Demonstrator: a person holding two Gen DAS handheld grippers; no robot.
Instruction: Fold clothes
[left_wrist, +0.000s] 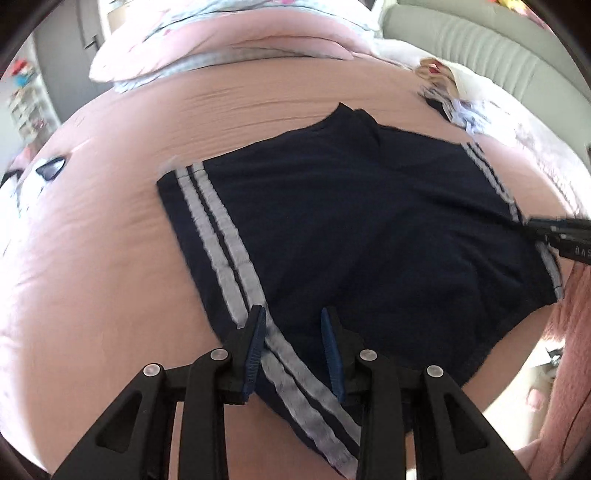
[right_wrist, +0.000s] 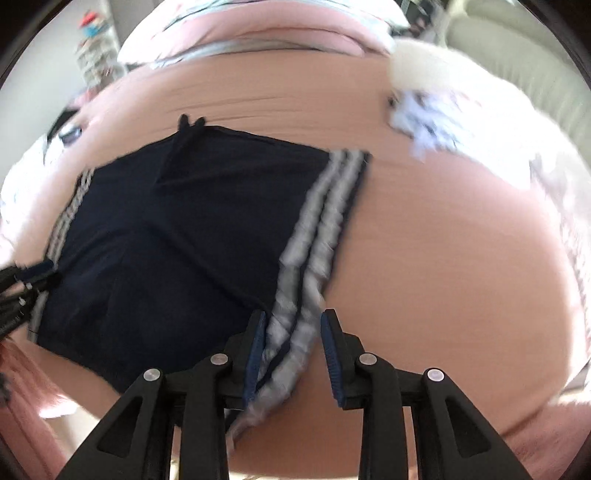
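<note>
The navy shorts (left_wrist: 351, 221) are spread flat on the pink bedsheet (left_wrist: 110, 258), waistband nearest the grippers. The left gripper (left_wrist: 293, 354) is set partly open astride the left striped side seam, the right gripper (right_wrist: 291, 354) likewise astride the right seam. Fabric lies between both pairs of pads, but a firm pinch cannot be confirmed.

A pair of dark navy shorts (left_wrist: 354, 229) lay spread on the pink bedsheet (left_wrist: 110, 277), two white stripes running down each side seam. The left gripper (left_wrist: 293, 314) hung over the near left striped edge — its blue pads apart, cloth between them. At the right edge the right gripper (left_wrist: 554, 236) reached the opposite striped seam — its jaws unreadable there.
</note>
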